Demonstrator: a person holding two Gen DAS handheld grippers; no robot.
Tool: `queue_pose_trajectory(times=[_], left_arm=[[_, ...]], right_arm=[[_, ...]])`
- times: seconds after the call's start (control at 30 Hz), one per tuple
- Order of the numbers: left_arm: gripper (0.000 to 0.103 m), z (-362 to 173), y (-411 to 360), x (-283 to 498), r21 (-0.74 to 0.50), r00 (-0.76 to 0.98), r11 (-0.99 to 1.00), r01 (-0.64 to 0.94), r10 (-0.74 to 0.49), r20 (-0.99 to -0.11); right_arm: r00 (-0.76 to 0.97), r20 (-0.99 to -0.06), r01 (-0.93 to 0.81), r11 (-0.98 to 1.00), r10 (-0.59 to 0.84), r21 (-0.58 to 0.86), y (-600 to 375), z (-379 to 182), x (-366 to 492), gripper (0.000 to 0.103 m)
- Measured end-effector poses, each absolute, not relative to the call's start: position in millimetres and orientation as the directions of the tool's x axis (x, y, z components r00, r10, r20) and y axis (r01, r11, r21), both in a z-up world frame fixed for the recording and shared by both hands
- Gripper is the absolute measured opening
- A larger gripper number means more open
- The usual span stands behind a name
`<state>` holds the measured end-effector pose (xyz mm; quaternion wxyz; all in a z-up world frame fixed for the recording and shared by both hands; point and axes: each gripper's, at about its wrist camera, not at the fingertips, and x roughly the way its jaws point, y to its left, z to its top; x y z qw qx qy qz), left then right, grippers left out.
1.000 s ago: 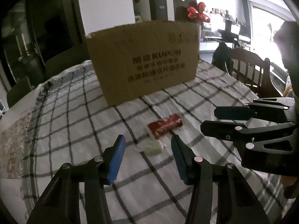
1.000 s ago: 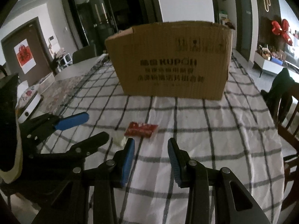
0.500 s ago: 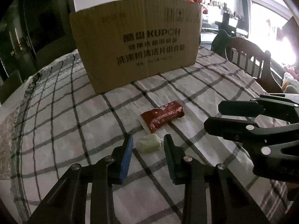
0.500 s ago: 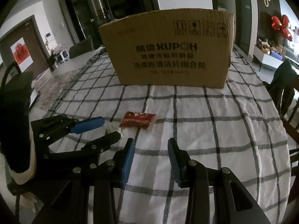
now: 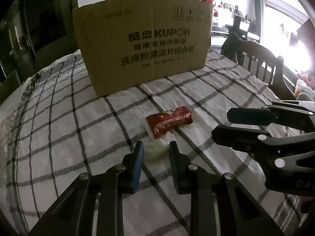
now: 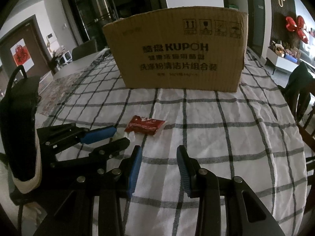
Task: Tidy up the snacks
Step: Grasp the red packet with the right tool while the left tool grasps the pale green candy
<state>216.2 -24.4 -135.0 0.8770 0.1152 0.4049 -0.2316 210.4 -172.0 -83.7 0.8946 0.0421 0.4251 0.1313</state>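
Observation:
A small pale green wrapped snack (image 5: 156, 153) lies on the checked tablecloth (image 5: 59, 137). My left gripper (image 5: 155, 147) points down at it, its jaws closing, and both blue pads touch the snack's sides. Just beyond lies a red snack packet (image 5: 169, 122), flat on the cloth. In the right wrist view the red packet (image 6: 145, 124) sits beside the left gripper (image 6: 121, 135), with a bit of clear wrapper (image 6: 131, 136) showing at its tips. My right gripper (image 6: 159, 149) hovers over bare cloth, open, with nothing between its fingers; it also shows at the right (image 5: 221, 123).
A large brown cardboard box (image 5: 141, 43) with printed text stands upright behind the snacks, also central in the right wrist view (image 6: 177, 53). A wooden chair (image 5: 261, 63) stands past the table's right edge. A patterned mat (image 6: 65, 86) lies at the far left.
The left gripper came down and forward over the green snack, and its jaws narrowed from wide apart to touching the snack. The right gripper stayed where it was.

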Motion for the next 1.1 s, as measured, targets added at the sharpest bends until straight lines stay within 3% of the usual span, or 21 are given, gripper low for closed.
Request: queue_pose_trajectory(times=[0.43, 0.9, 1.1], left_arm=[[0.026, -104.6, -6.5, 210.3, 0.023, 0.635, 0.953, 0.304, -0.184, -0.75], [0.026, -109.2, 10.4, 222.7, -0.099, 0.605, 0.982, 0.159, -0.176, -0.776], [0.026, -111.9, 12.4, 227.1, -0.103, 0.603, 0.985, 0.138, -0.166, -0.78]], right_arm=[[0.563, -0.749, -0.3, 0.931, 0.349, 0.207, -168.6, -72.4, 228.0, 0.038], [0.419, -0.856, -0.639, 0.768, 0.302, -0.042, -118.1, -77.3, 274.7, 0.038], [0.361, -0.889, -0.7, 0.712, 0.283, -0.057, -107.9, -89.5, 282.6, 0.038]])
